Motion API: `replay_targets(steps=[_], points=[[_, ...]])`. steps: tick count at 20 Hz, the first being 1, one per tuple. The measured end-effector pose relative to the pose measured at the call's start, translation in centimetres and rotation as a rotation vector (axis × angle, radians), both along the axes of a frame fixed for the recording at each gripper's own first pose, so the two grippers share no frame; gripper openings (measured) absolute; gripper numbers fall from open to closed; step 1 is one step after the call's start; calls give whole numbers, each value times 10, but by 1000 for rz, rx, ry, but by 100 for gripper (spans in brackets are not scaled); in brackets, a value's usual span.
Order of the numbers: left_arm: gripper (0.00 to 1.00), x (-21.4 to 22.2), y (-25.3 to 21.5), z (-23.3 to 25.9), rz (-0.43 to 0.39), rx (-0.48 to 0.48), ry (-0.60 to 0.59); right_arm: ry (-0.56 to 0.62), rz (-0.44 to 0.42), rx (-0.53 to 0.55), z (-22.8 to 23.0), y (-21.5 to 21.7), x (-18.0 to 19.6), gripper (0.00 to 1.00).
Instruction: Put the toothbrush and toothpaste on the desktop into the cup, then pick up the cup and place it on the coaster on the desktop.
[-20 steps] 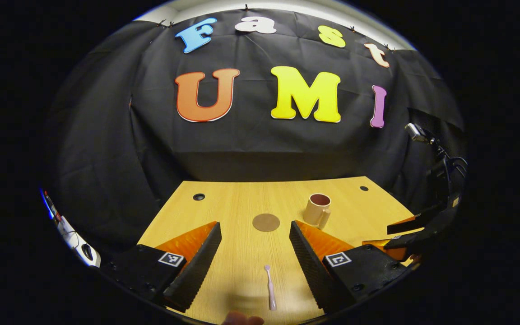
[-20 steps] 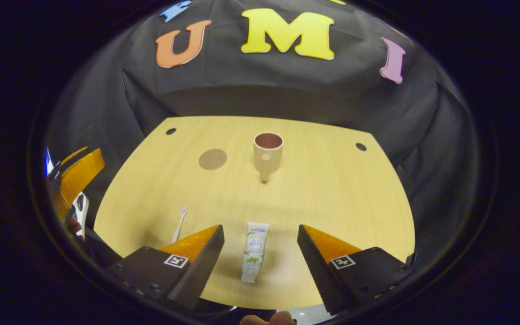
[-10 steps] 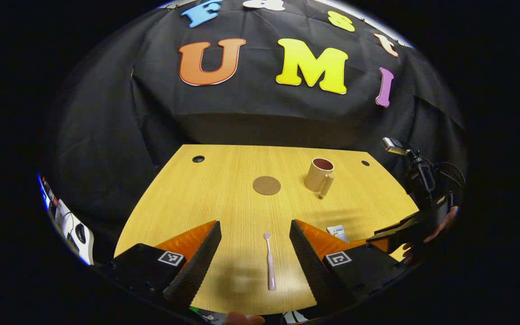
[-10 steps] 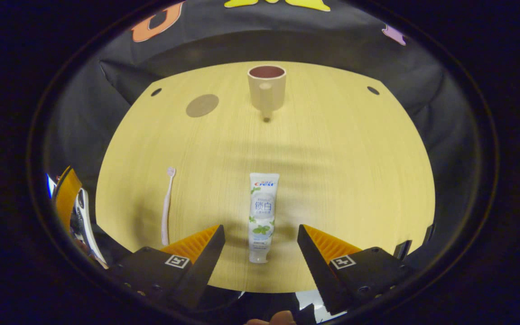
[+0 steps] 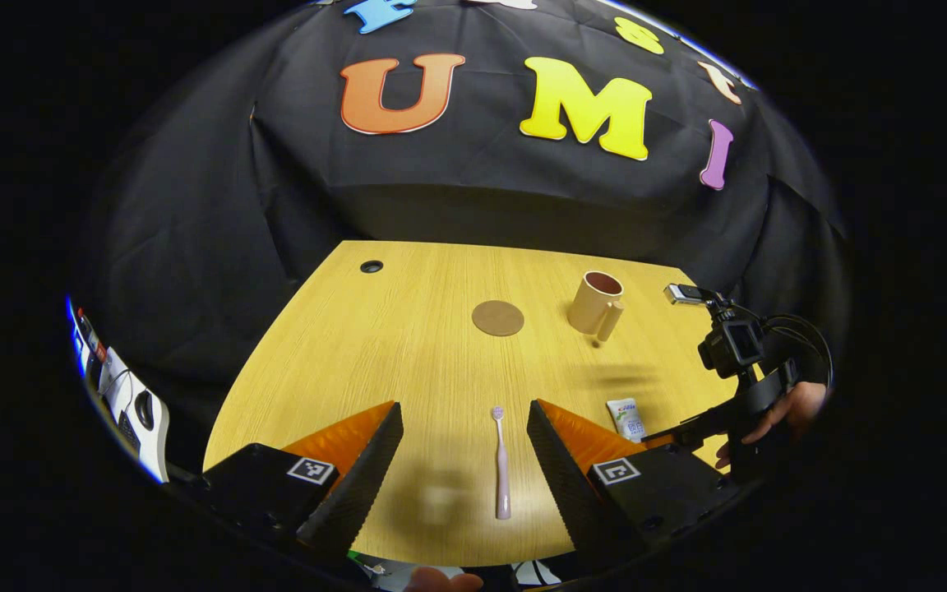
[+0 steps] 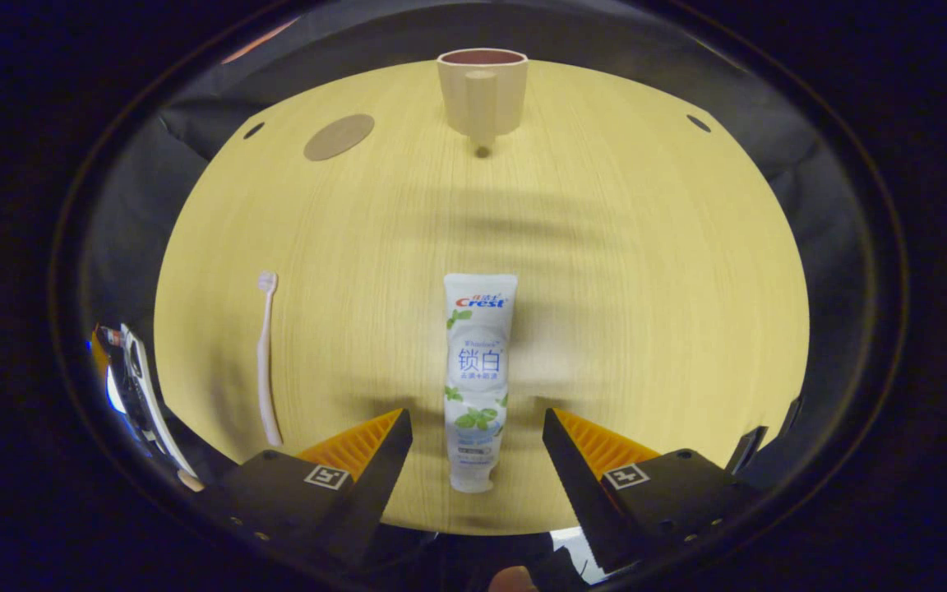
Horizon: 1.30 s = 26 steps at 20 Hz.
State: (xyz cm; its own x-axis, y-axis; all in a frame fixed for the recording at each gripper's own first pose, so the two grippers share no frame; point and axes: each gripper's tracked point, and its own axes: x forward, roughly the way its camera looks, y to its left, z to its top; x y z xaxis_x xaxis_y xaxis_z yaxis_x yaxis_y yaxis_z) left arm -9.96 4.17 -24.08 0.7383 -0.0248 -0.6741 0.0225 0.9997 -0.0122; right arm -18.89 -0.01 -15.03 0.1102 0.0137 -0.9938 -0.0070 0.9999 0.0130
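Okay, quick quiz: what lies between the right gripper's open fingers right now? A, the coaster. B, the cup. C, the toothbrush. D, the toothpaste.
D: in the right gripper view the toothpaste lies flat between the open right gripper, untouched; the toothbrush lies off to its side.

I've got bare desk (image 6: 646, 271) all around the toothpaste (image 6: 478, 374), nothing crowding either side of it, and my right gripper (image 6: 473, 432) has its fingers spread wide past the tube. Same for the toothbrush (image 5: 501, 464) under my left gripper (image 5: 464, 444). Cup (image 5: 597, 302) and coaster (image 5: 497, 318) sit well apart at the back, open wood between them.
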Motion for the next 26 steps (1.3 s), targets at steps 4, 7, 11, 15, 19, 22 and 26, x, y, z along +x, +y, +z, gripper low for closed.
replay_targets(steps=[4,7,11,15,19,22,26], points=[[98,1,10,-2,18,4,29,38,-24,3,-11,4,2,89],[98,1,12,-7,22,1,53,66,-46,4,-17,5,0,76],[98,2,15,-12,12,6,75,83,-56,-12,-23,4,-1,59],[98,0,15,-16,8,-4,94,84,-48,-29,-24,3,1,50],[98,-2,13,-20,9,-22,118,91,-29,-23,-23,1,1,46],[98,-3,11,-23,1,-33,132,92,-50,-9,-23,3,1,42],[98,-9,7,-39,-16,-49,176,69,-58,4,-20,4,4,39]])
